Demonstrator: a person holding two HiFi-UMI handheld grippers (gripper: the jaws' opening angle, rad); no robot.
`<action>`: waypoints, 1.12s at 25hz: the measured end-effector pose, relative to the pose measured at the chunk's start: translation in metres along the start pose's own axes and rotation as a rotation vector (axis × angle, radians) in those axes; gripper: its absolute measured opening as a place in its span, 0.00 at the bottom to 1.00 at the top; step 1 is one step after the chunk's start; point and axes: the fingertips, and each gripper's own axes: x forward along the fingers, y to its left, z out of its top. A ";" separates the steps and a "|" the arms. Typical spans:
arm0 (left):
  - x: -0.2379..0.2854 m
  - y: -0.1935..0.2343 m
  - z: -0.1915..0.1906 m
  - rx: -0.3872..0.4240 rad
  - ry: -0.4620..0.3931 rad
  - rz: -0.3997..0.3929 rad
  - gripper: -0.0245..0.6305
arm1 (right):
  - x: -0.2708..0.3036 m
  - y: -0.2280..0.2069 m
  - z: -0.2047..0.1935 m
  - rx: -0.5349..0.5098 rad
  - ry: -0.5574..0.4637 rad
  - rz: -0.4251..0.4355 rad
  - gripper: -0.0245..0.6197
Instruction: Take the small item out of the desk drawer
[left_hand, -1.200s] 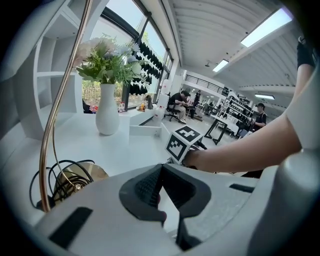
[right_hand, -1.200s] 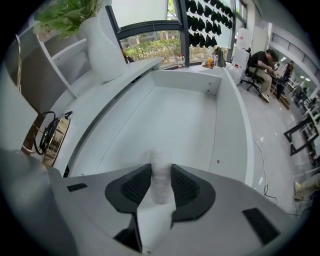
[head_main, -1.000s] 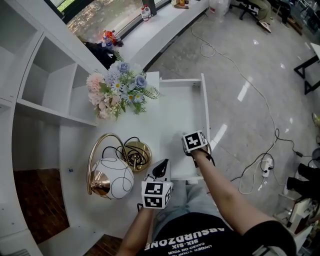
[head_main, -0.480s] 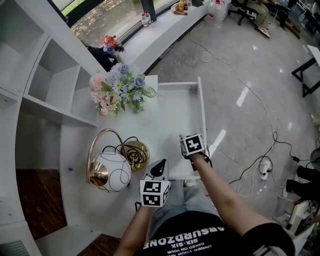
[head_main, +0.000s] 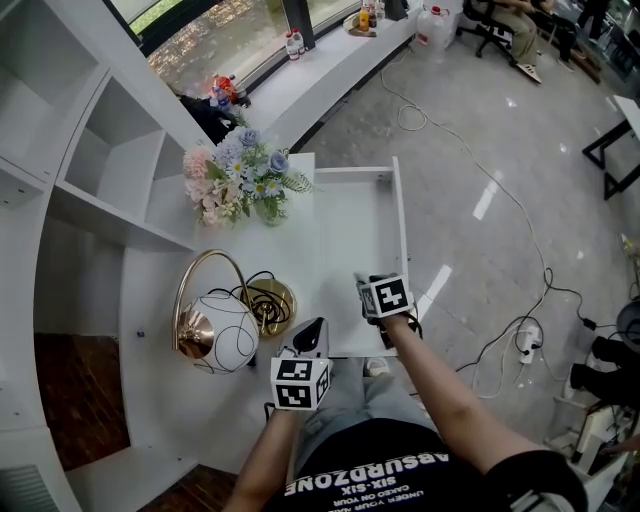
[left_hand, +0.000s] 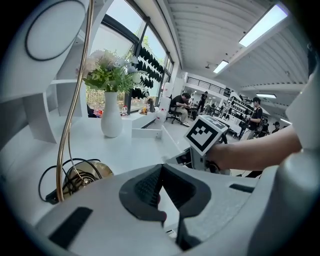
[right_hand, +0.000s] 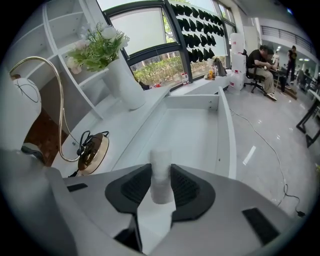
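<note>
The white desk drawer (head_main: 400, 225) stands pulled open. My right gripper (head_main: 364, 287) hangs above its near end, shut on a small white cylinder (right_hand: 161, 172) that stands upright between the dark pads. In the right gripper view the drawer's floor (right_hand: 192, 132) lies bare beneath the cylinder. My left gripper (head_main: 314, 332) rests over the desk's front edge, to the left of the drawer, jaws shut with nothing in them. The left gripper view shows its closed tips (left_hand: 161, 170) and the right gripper's marker cube (left_hand: 206, 134) beyond.
On the desk top stand a vase of flowers (head_main: 240, 180) at the back, a round white lamp (head_main: 215, 340) on a gold arc, and its gold base (head_main: 270, 305) with a coiled black cable. Shelves (head_main: 90, 170) rise at the left. Cables and a power strip (head_main: 525, 335) lie on the floor.
My right gripper has risen a little above the drawer's near end with the white cylinder still in its jaws. The left gripper has stayed where it was.
</note>
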 end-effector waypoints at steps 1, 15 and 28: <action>-0.001 0.000 0.000 -0.002 -0.001 0.003 0.04 | -0.003 0.002 0.000 0.001 -0.008 0.009 0.22; -0.007 -0.005 0.002 -0.013 -0.016 0.014 0.04 | -0.044 0.025 0.003 -0.007 -0.099 0.110 0.22; -0.011 0.002 0.006 -0.025 -0.027 0.033 0.04 | -0.082 0.047 0.005 -0.064 -0.167 0.199 0.21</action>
